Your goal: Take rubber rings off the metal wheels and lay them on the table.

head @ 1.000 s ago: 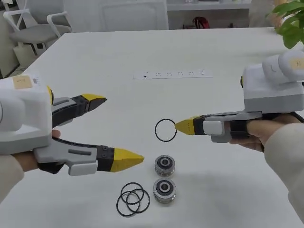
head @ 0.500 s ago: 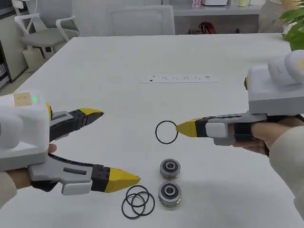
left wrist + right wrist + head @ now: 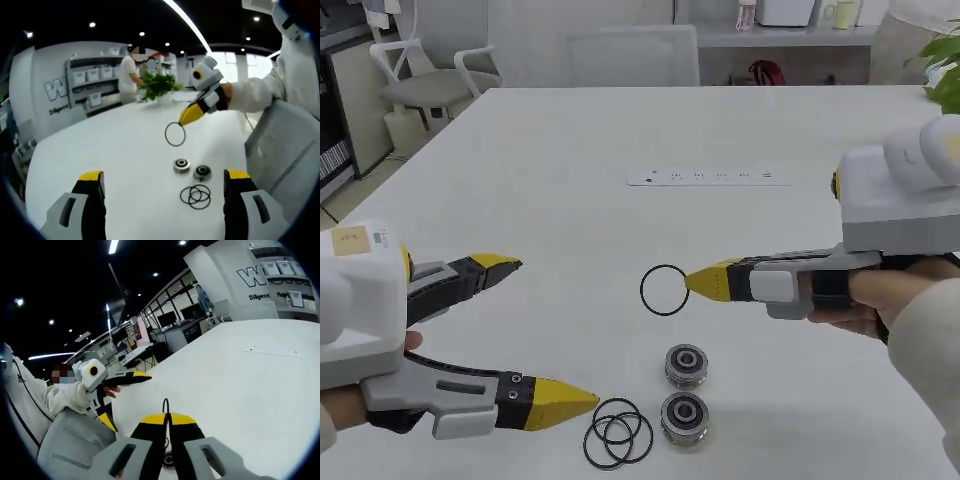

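Fingertips (image 3: 712, 282) of the right gripper (image 3: 692, 284), yellow and pointed, were pinched together on the rim of one thin black rubber ring (image 3: 665, 290). The ring stuck out beyond the tips as an open loop and appeared to be lifted off the table (image 3: 570, 150). In the right gripper view the two jaws met with no gap, and the ring (image 3: 165, 405) rose edge-on from between them as a thin dark line.

The left gripper (image 3: 535, 335) was spread wide with nothing between its jaws. One yellow tip pointed out over the table and the other sat low, just beside a small heap of loose rings (image 3: 617, 433). In the left gripper view its own two jaws stood far apart at the bottom. Between them, further off, lay the heap of rings (image 3: 196, 196) and the wheels, with the right gripper (image 3: 186, 117) and its ring (image 3: 175, 134) above.

Two small metal wheels sat side by side on the white table, below the held ring. The nearer wheel (image 3: 684, 413) was just beside the heap of rings, and the farther wheel (image 3: 687, 365) was close behind it.

Further out, a white power strip (image 3: 708, 178) lay flat near the middle of the table. An empty chair (image 3: 630, 55) stood beyond the far edge, and green plant leaves (image 3: 945, 70) showed at the right. A sleeve (image 3: 930, 340) covered the arm behind the right gripper.
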A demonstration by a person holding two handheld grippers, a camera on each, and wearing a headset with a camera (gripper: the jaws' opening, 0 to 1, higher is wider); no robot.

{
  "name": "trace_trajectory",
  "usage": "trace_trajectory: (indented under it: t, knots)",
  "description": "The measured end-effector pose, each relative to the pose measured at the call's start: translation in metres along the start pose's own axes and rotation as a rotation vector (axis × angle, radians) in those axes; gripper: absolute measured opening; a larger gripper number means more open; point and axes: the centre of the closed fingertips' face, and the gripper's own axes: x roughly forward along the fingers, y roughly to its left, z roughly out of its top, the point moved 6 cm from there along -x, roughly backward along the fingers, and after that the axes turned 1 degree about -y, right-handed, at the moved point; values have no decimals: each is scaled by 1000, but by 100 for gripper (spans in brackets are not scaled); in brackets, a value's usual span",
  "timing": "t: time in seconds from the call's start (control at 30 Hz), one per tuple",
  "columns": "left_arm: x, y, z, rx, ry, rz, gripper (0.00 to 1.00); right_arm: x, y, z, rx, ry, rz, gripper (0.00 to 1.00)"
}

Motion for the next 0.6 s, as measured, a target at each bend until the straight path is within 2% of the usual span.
trace_trajectory:
  t: [0.2, 0.6]
  knots:
    - [0, -1, -7, 2, 29, 1, 100, 8, 9, -3, -12, 23, 26, 0]
    - [0, -4, -11, 7, 45, -14, 100, 20, 29, -6, -39, 62, 79, 0]
